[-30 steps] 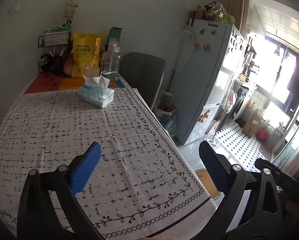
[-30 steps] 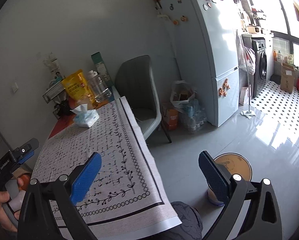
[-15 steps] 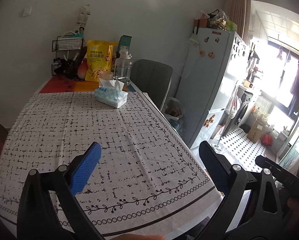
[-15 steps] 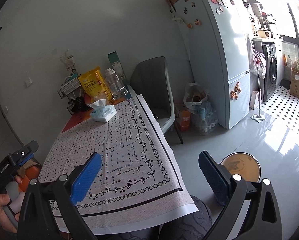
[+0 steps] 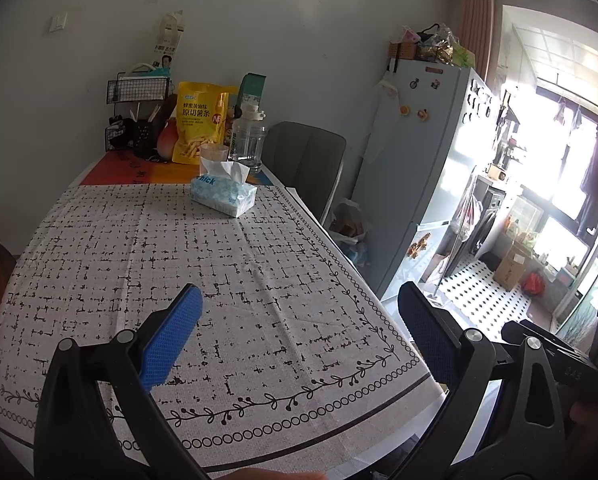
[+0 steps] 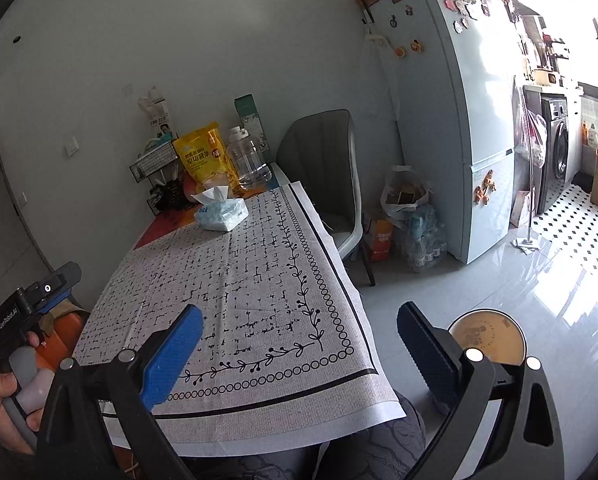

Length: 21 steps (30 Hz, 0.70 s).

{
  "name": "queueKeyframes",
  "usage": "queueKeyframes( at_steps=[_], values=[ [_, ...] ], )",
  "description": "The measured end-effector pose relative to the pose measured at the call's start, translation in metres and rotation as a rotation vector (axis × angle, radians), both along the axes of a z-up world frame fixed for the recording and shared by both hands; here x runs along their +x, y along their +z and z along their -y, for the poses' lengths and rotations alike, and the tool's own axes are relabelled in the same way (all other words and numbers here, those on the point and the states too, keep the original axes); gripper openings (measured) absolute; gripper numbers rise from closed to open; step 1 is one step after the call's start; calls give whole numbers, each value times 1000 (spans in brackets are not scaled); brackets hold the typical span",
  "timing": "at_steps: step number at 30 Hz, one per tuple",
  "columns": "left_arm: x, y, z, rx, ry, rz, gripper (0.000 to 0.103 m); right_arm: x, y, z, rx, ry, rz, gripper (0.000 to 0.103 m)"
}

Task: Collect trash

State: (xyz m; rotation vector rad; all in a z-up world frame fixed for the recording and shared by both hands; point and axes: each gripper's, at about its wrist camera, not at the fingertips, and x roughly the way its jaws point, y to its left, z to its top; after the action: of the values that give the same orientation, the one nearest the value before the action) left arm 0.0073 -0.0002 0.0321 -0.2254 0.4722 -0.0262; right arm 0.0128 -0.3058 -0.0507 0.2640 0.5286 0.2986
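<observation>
Left tool (image 5: 299,332), right tool (image 6: 299,344): black frames, blue textured pads (image 5: 171,340), silver screws (image 6: 472,355). White lettering on left handle (image 6: 9,318). Dark patterned trousers (image 6: 387,444).

The surface (image 5: 227,288) has a white cloth (image 5: 259,240) w/ black marks & a leafy border on it. A blue tissue pack (image 5: 223,197) lies near the far edge. At the far edge, on a red & orange bit: a yellow snack bag (image 5: 199,128), a clear bottle (image 5: 248,143), a small cup (image 5: 211,155), a green box (image 5: 251,88) & a black wire rack (image 5: 137,92) in the far left corner.
</observation>
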Motion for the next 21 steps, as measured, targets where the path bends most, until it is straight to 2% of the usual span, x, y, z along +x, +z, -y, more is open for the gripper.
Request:
queueKeyframes(
  at_steps=[21],
  values=[
    [2, -6, -5, -20, 10, -4, 97, 10, -10, -3, -11, -10, -24, 95]
  ],
)
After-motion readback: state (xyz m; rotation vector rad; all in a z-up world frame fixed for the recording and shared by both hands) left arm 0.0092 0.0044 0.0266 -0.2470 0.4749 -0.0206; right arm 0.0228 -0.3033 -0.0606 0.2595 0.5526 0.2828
